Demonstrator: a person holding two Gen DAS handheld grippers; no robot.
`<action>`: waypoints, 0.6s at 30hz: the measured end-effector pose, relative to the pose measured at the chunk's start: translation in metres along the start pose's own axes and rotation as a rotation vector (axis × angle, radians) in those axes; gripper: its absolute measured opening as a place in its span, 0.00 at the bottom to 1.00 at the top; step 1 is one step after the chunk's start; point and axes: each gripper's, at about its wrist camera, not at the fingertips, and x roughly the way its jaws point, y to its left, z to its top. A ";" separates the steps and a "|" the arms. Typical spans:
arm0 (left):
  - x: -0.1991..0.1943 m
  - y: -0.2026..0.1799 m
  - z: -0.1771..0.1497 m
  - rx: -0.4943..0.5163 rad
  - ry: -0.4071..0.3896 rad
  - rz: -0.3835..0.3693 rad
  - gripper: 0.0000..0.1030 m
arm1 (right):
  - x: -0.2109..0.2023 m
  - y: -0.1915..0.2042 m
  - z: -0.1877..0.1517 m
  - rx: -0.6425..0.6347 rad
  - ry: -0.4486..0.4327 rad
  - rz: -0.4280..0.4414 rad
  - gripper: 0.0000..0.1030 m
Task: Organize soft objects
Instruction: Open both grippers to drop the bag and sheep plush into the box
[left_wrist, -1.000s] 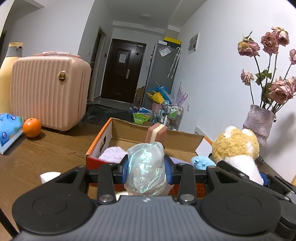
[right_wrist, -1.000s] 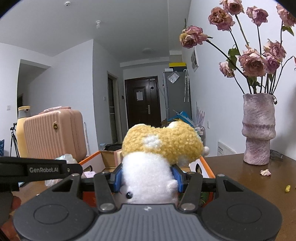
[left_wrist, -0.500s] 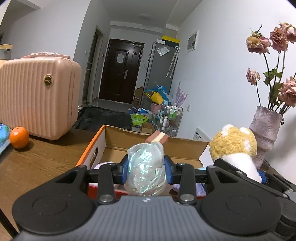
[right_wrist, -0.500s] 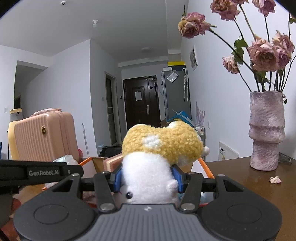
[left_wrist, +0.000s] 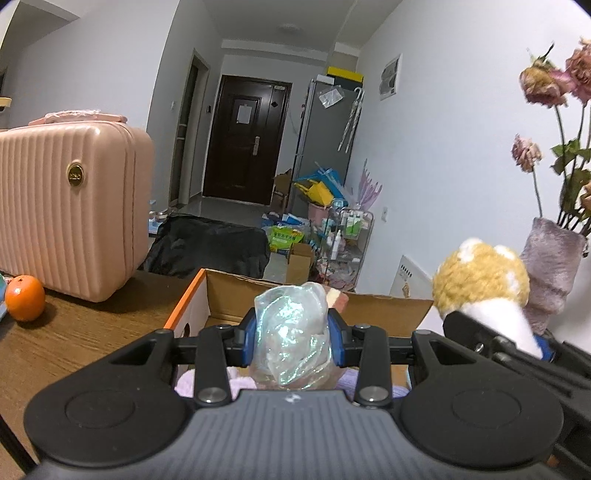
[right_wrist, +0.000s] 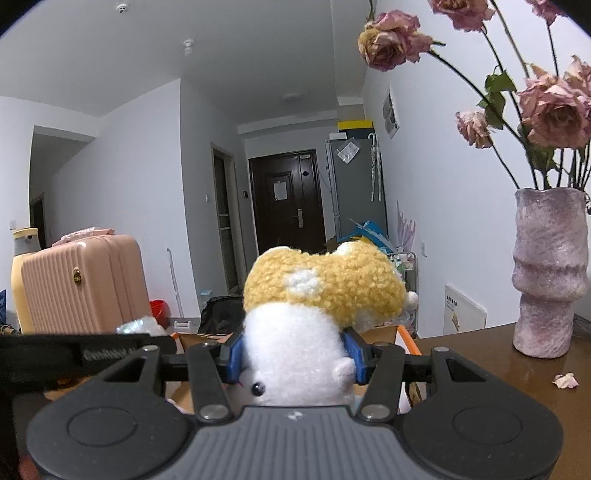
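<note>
My left gripper (left_wrist: 291, 336) is shut on a crumpled iridescent plastic bag (left_wrist: 290, 332) and hangs over the open cardboard box (left_wrist: 388, 308) with its orange rim. Soft lilac items (left_wrist: 236, 380) lie in the box below, and a pink and cream sponge (left_wrist: 338, 297) pokes up behind the bag. My right gripper (right_wrist: 293, 356) is shut on a yellow and white plush toy (right_wrist: 317, 288), held upside down over the box's right part (right_wrist: 404, 334). That plush (left_wrist: 480, 280) and gripper also show at the right of the left wrist view.
A pink ribbed suitcase (left_wrist: 70, 206) and an orange (left_wrist: 24, 297) sit on the wooden table (left_wrist: 85, 332) to the left. A purple vase (right_wrist: 546, 273) with dried roses stands at the right, with a fallen petal (right_wrist: 565, 380) beside it. Clutter lies on the floor beyond.
Both grippers have moved forward toward the box with their loads; the box, suitcase and vase have drawn closer. Neither grip has changed.
</note>
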 end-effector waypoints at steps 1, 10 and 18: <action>0.004 0.000 0.001 0.003 0.005 0.005 0.37 | 0.005 -0.001 0.001 0.001 0.014 0.005 0.50; 0.031 0.003 0.000 0.020 0.060 0.045 0.38 | 0.046 -0.002 -0.013 0.003 0.169 0.033 0.50; 0.041 0.006 -0.010 0.017 0.082 0.043 0.38 | 0.052 -0.006 -0.030 0.035 0.196 0.021 0.51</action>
